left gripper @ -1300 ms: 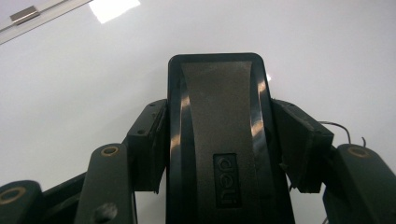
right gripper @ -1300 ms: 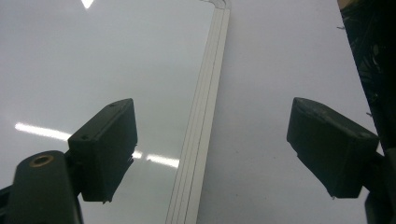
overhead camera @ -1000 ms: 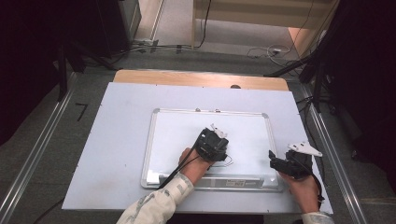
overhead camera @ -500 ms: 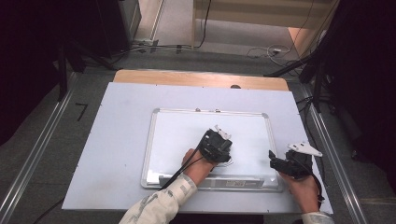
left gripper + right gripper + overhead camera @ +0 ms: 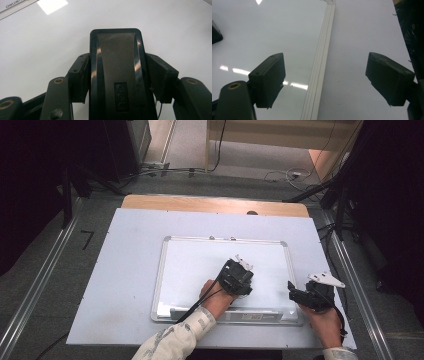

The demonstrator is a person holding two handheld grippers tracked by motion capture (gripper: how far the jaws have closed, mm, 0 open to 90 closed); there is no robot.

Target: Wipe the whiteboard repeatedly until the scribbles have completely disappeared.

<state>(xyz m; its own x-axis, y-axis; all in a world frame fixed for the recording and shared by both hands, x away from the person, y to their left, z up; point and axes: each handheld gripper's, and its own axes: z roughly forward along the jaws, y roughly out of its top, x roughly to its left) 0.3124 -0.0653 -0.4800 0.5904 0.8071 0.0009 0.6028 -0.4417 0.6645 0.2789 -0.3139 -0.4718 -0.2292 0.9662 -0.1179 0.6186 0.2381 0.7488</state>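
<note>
The left hand-held gripper (image 5: 243,268) has its jaws closed on the two long sides of a black whiteboard eraser (image 5: 117,72), which it presses flat against a whiteboard (image 5: 200,265) near the middle of the board's front half. The eraser sits square between the pads, its rounded end pointing away from the hand. The right hand-held gripper (image 5: 324,77) hangs empty with its jaws wide apart over the board's right frame (image 5: 322,75), close to the front right corner of the worktop (image 5: 130,250), one pad above the white surface and the other above the bare worktop.

The step in hand looks to be wiping the board. To do it well, the eraser's underside should probably be kept flat and under even pressure, with overlapping strokes running parallel to the frame and stopping short of the rail, while the idle gripper could steady the frame so the board does not slide.

The word "deli" is moulded into the eraser's back near the jaws. A printed strip along the board's front edge (image 5: 15,6) carries lettering that seems to be the same brand, cut off by the picture's edge.
</note>
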